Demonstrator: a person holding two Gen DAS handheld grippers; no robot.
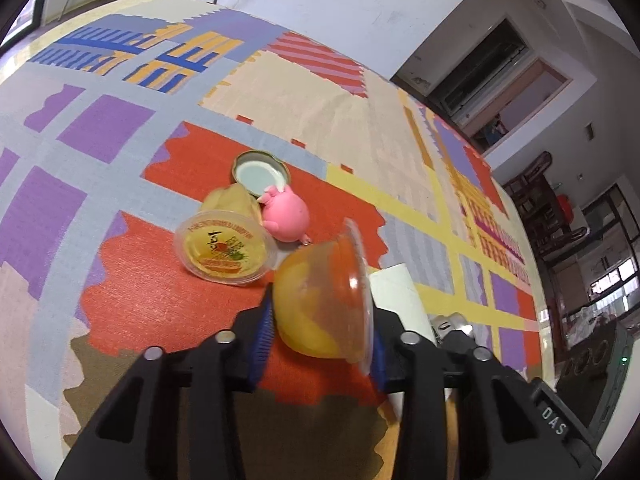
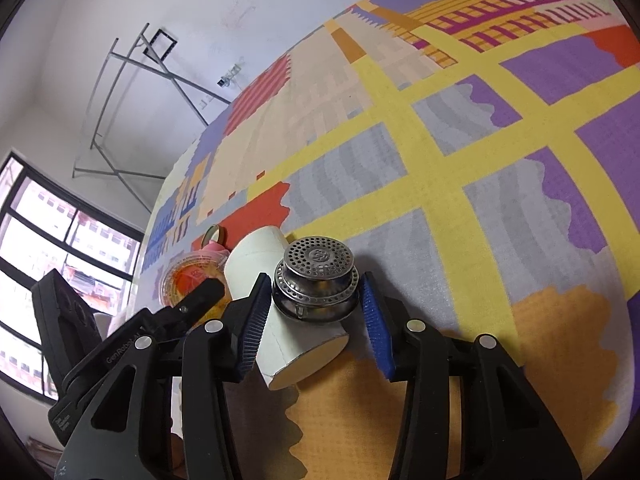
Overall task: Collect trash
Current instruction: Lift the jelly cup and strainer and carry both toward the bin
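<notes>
My left gripper (image 1: 320, 336) is shut on an orange fruit cup (image 1: 324, 300), tilted on its side and held over the carpet. A second fruit cup (image 1: 226, 246) lies on its side on the red patch, next to a pink pig toy (image 1: 286, 216) and a metal jar lid (image 1: 261, 172). My right gripper (image 2: 316, 320) is open, its blue pads on either side of a perforated metal strainer (image 2: 318, 280). The strainer rests against a white cardboard tube (image 2: 276, 304) lying on the carpet. The tube also shows in the left wrist view (image 1: 396, 296).
A patterned carpet (image 2: 480, 160) covers the floor. The left gripper's body (image 2: 132, 336) sits just left of my right gripper. A metal rack (image 2: 120, 100) stands by the far wall. Shelves and furniture (image 1: 560, 220) line the room's right side.
</notes>
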